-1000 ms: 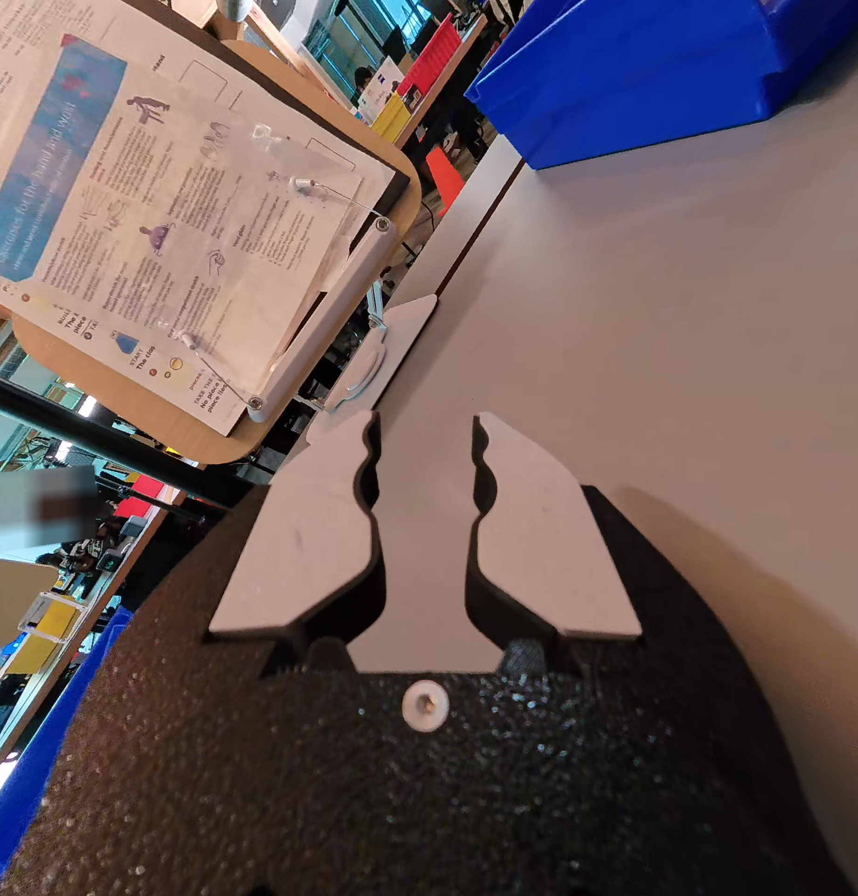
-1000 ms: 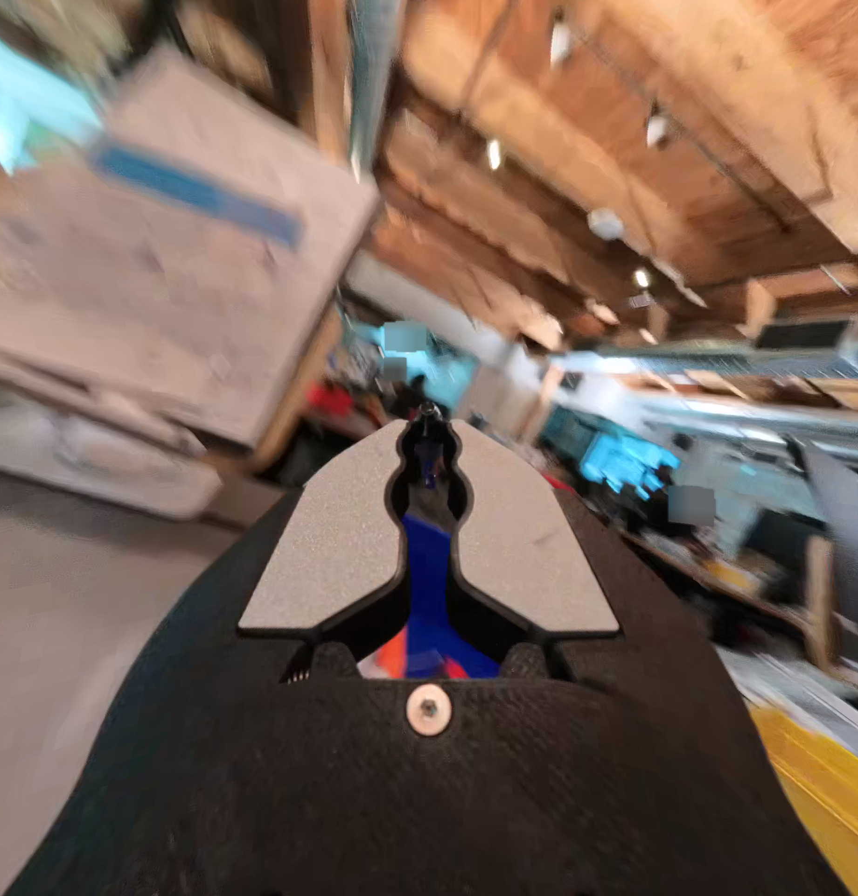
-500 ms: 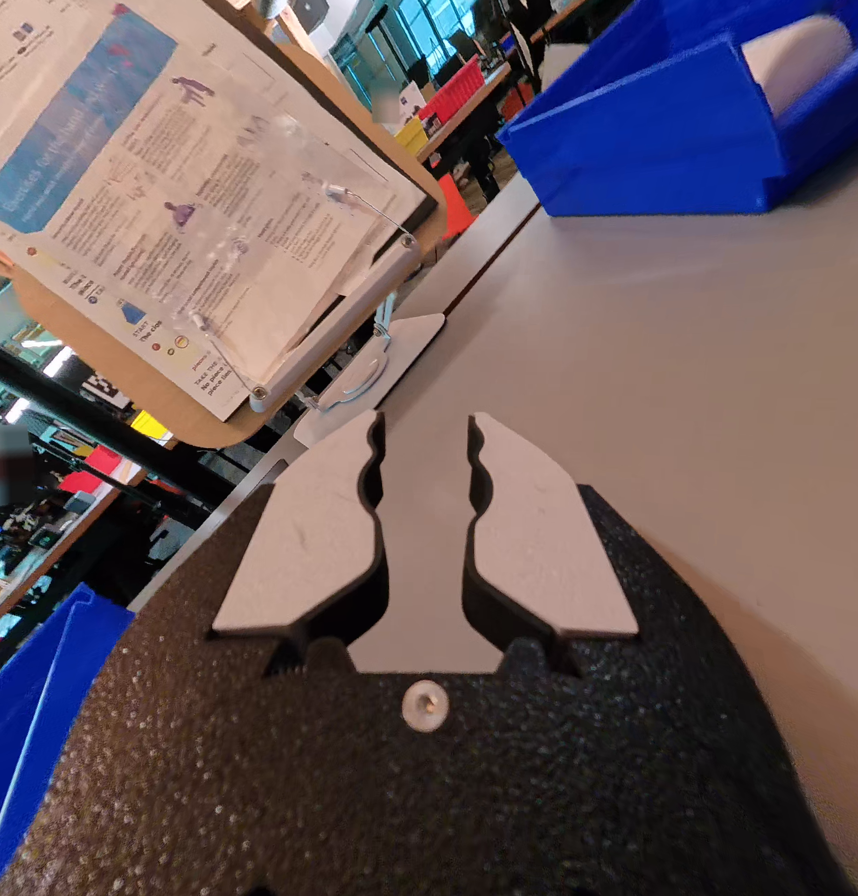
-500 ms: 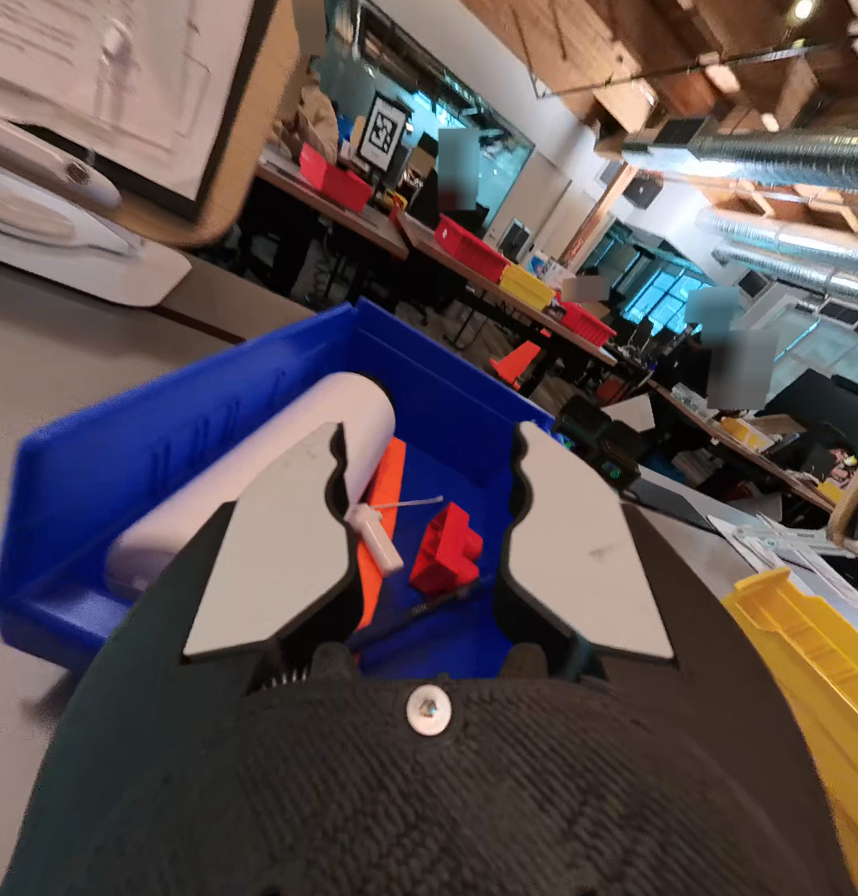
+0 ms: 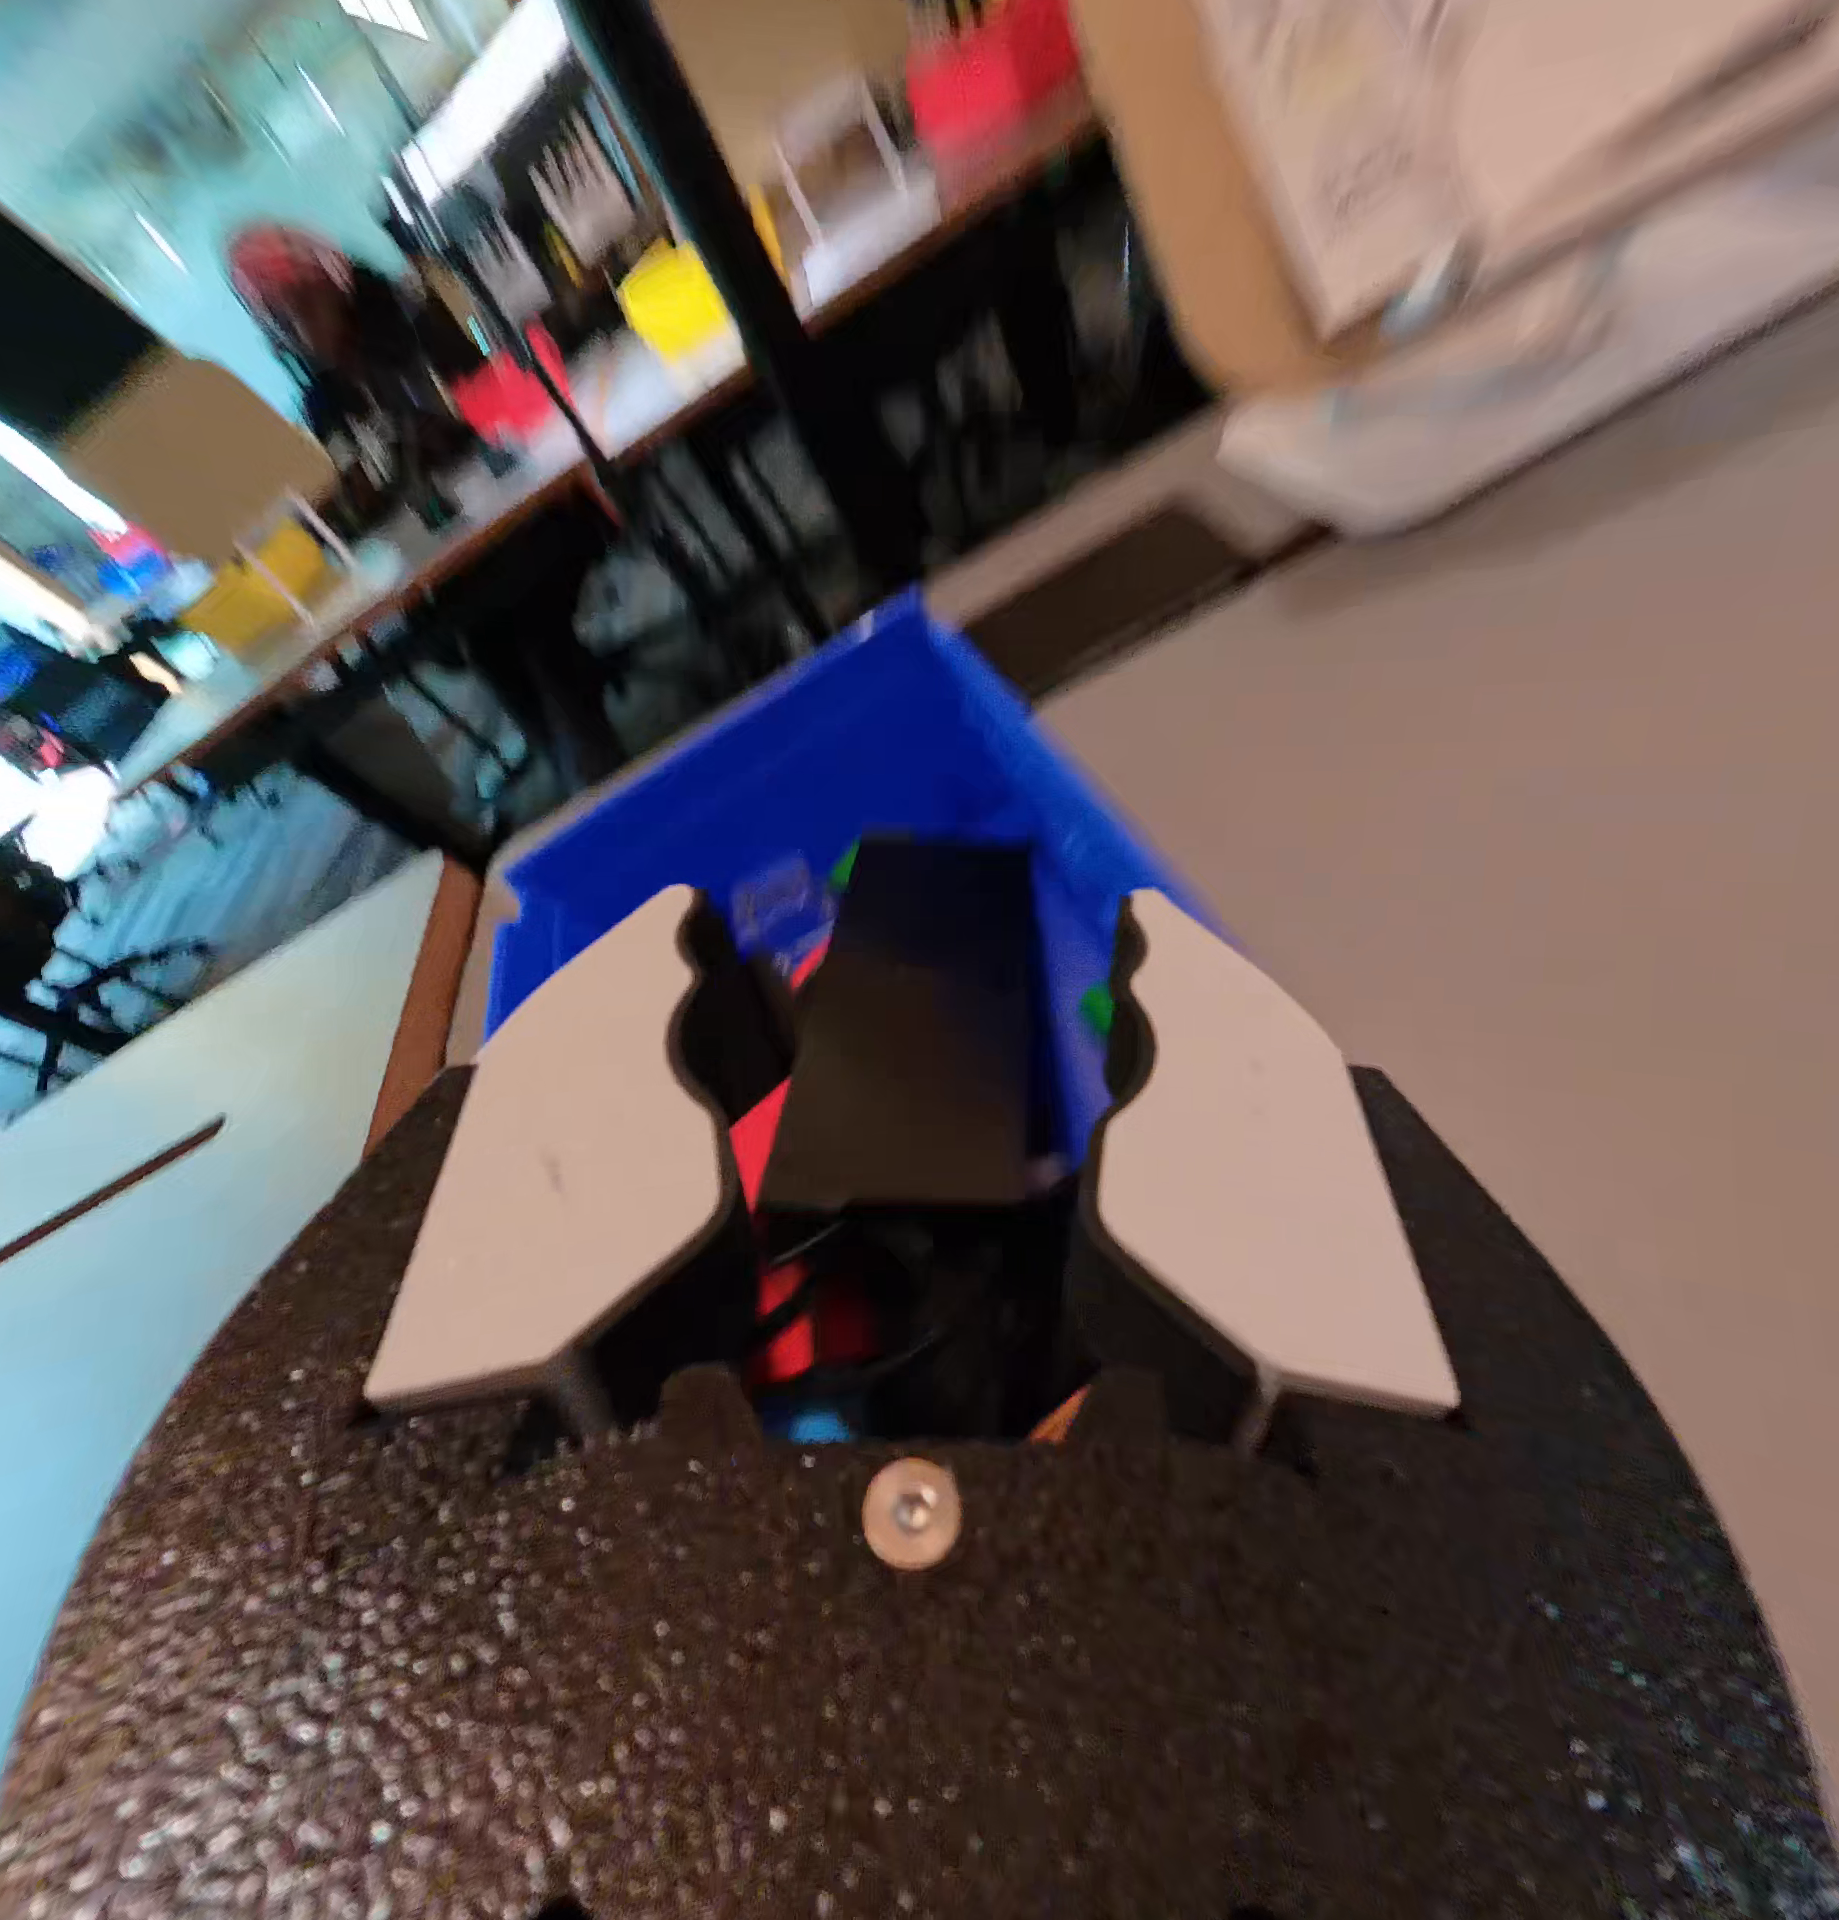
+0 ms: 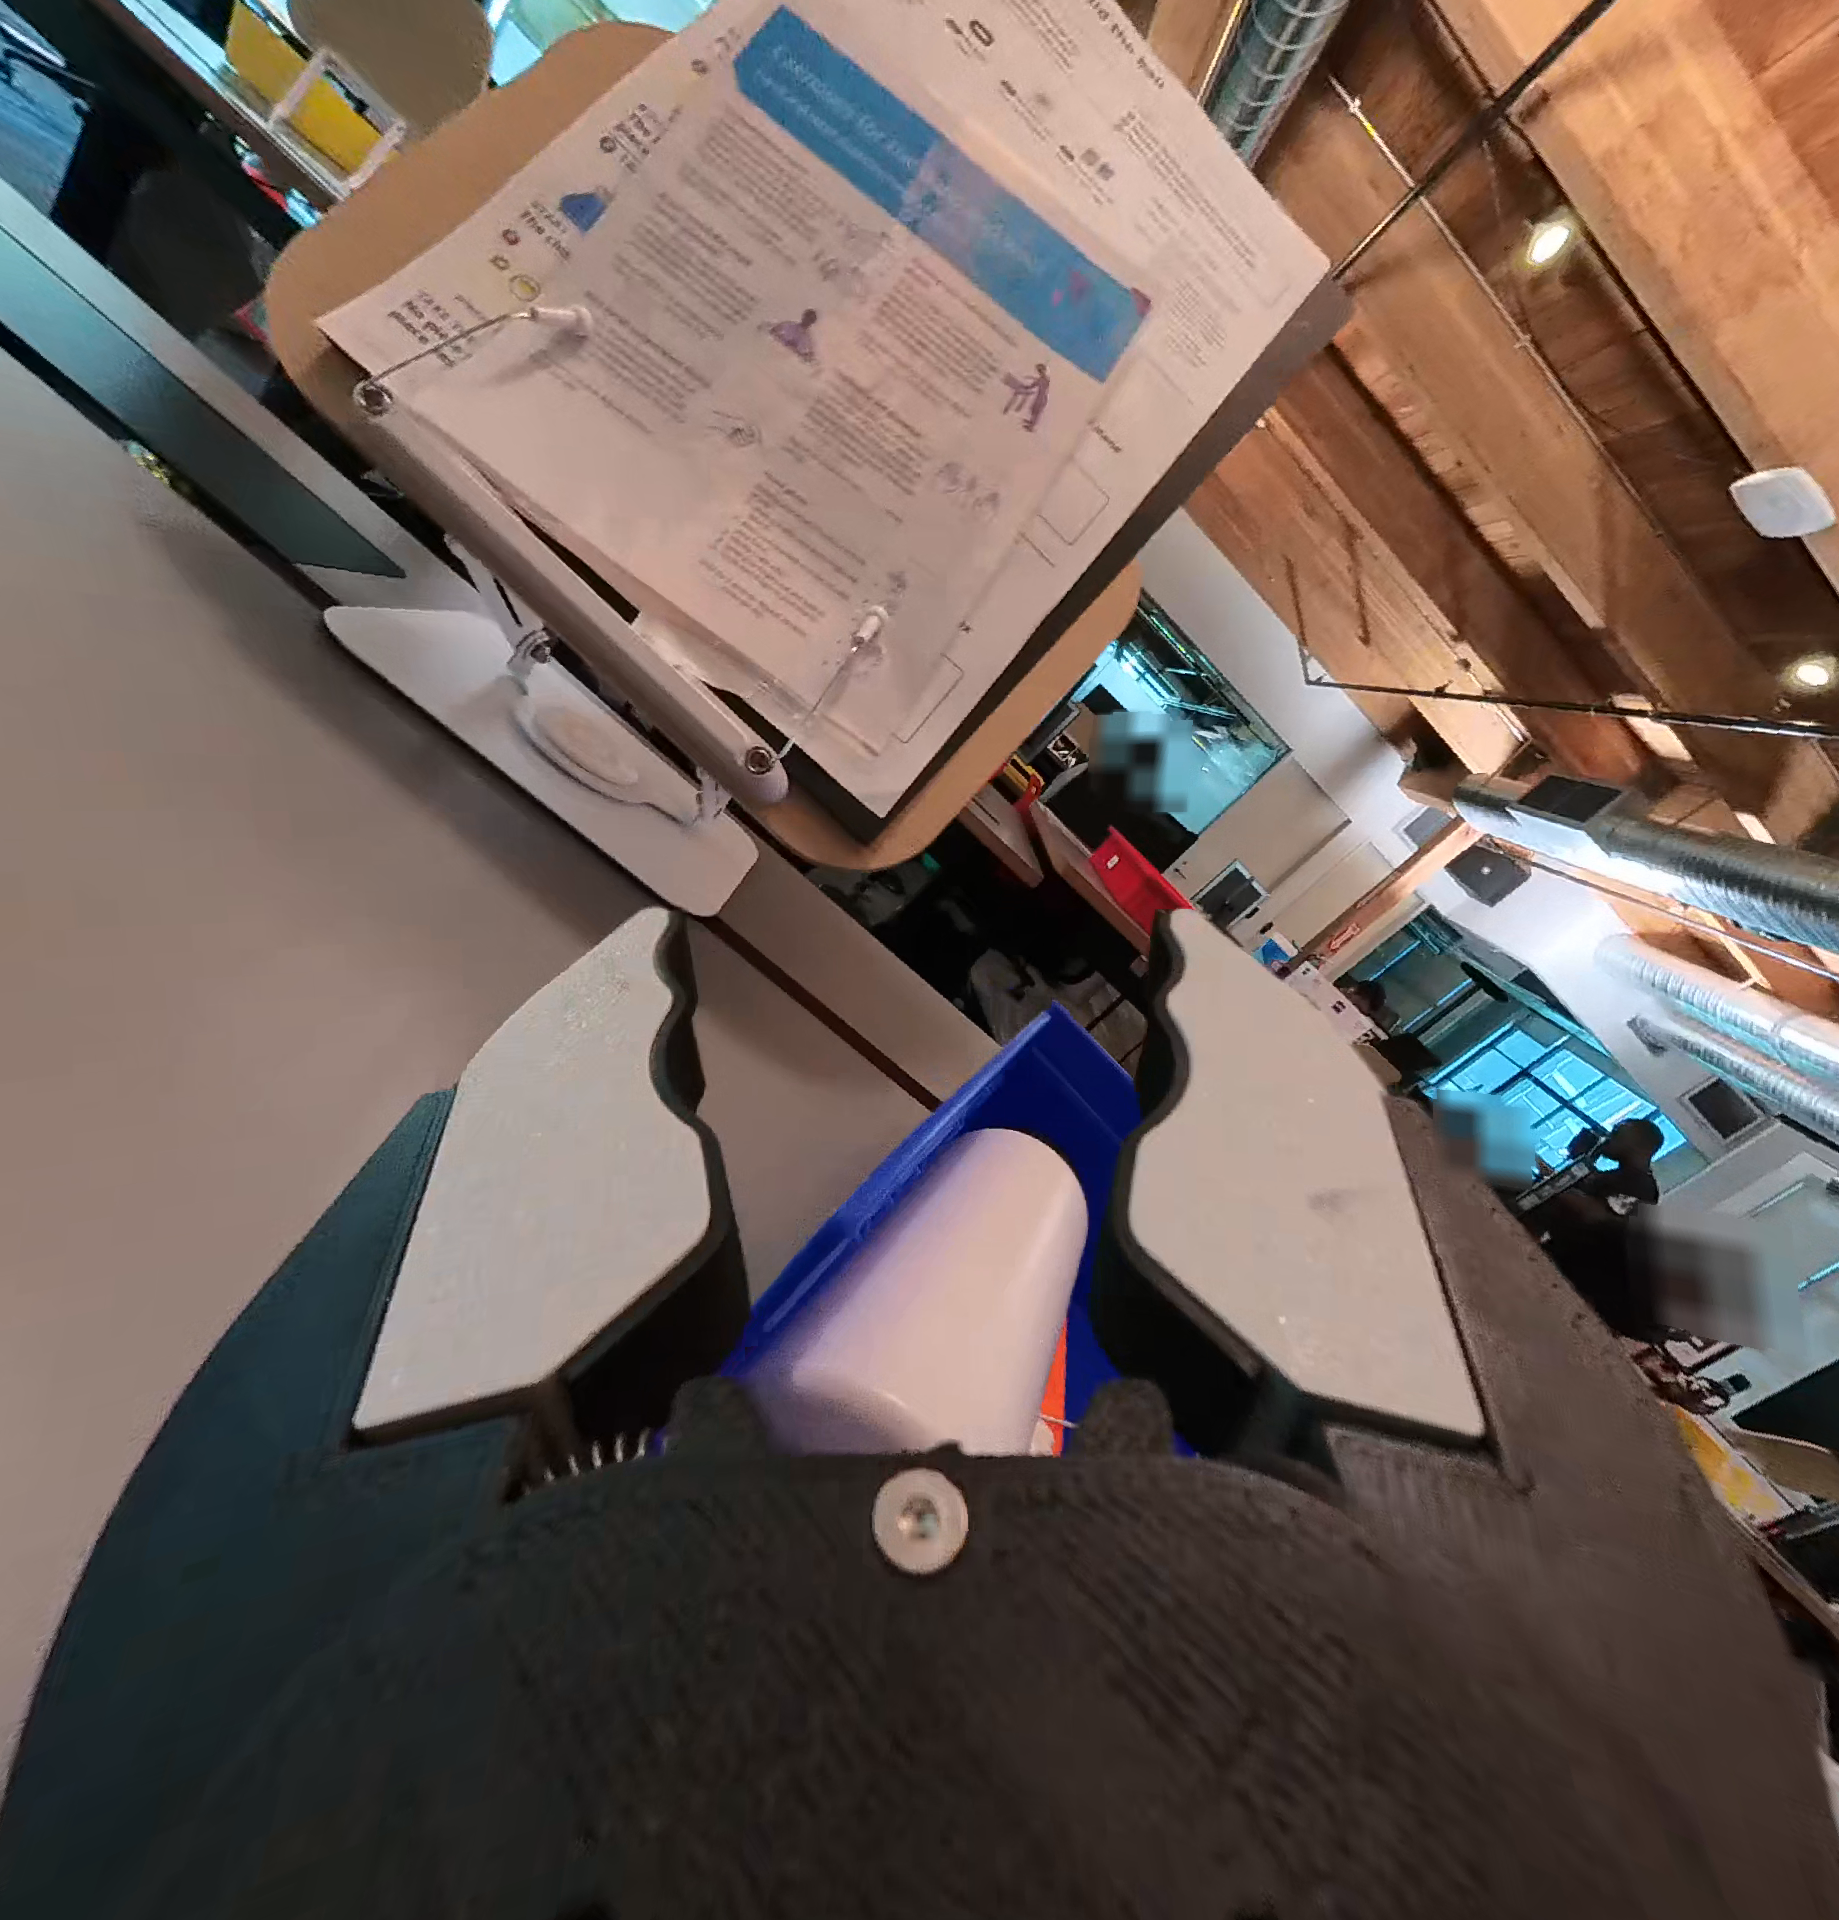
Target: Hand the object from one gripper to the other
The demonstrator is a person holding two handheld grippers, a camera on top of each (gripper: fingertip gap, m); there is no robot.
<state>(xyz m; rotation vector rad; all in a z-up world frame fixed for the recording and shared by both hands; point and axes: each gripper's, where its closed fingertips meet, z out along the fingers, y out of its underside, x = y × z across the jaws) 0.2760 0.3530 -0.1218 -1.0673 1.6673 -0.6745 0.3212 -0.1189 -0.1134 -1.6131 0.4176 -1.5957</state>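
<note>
My left gripper [image 5: 910, 935] stands wide open over a blue plastic bin [image 5: 749, 790] that sits on the grey tabletop [image 5: 1517, 831]. Its jaws are spread well apart and hold nothing. Between them, in the bin, I see a flat black rectangular block [image 5: 915, 1029] lying tilted over some red pieces [image 5: 806, 1340]; a small green bit [image 5: 1097, 1006] shows beside it. This view is blurred, so I cannot tell the smaller items apart.

My right gripper [image 6: 920, 951] is likewise wide open and empty-handed. It hangs above a second blue plastic bin [image 6: 1060, 1081], where a pale lilac cylinder [image 6: 946, 1288] lies lengthwise between the jaws but untouched by them, with an orange strip [image 6: 1060, 1361] just beside it. Past the bin, a white document stand [image 6: 624, 758] on the table carries a printed paper sheet [image 6: 842, 364].
</note>
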